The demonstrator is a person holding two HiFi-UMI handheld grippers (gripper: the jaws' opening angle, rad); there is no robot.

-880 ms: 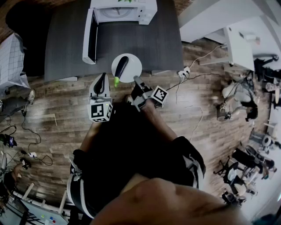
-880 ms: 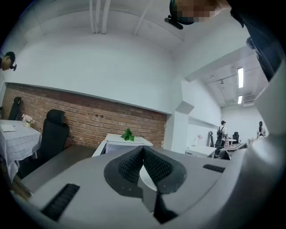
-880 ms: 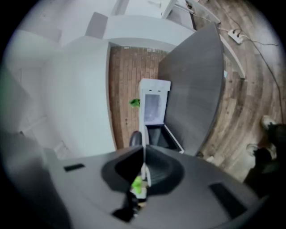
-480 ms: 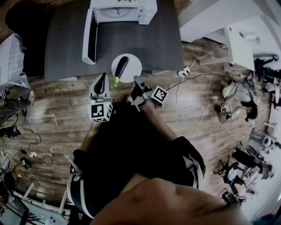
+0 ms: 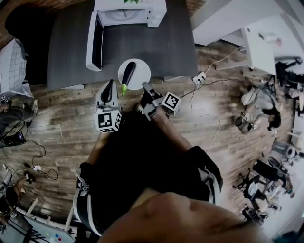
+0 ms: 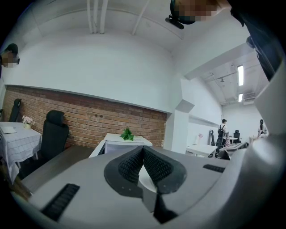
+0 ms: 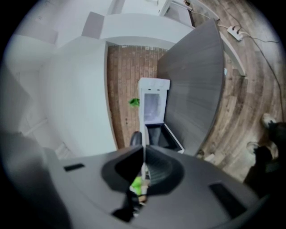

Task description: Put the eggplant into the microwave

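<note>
I stand at the near edge of a dark grey table (image 5: pixel 166 47) with a two-jaw gripper in each hand. The eggplant (image 5: pixel 128 71) lies on a round white plate (image 5: pixel 143 70) close to the table's near edge. Its dark body points toward the far side and its green stem (image 5: pixel 124 88) sits at the plate's near rim, facing me. At the table's far edge is the white microwave (image 5: pixel 130 10), its door (image 5: pixel 94 42) swung wide open to the left and its cavity facing the plate. A small green plant (image 6: pixel 127 133) rests on top of it. My left gripper (image 6: pixel 143 148) hangs near and to the left of the plate, its ribbed pads pressed together at the tips with nothing between them. A sliver of the plate's white shows through the gap lower down. My right gripper (image 7: pixel 144 147) is at the plate's near right rim, rolled onto its side, and whether it touches the plate I cannot tell. Its jaws are likewise closed tip to tip and empty, with the green stem glimpsed, blurred, beyond them. Neither gripper touches the eggplant. Wood-plank flooring (image 5: pixel 57 118) runs beneath me, a brick wall (image 6: pixel 89 120) stands behind the table, and a black office chair (image 6: pixel 54 132) sits at the far left.
</note>
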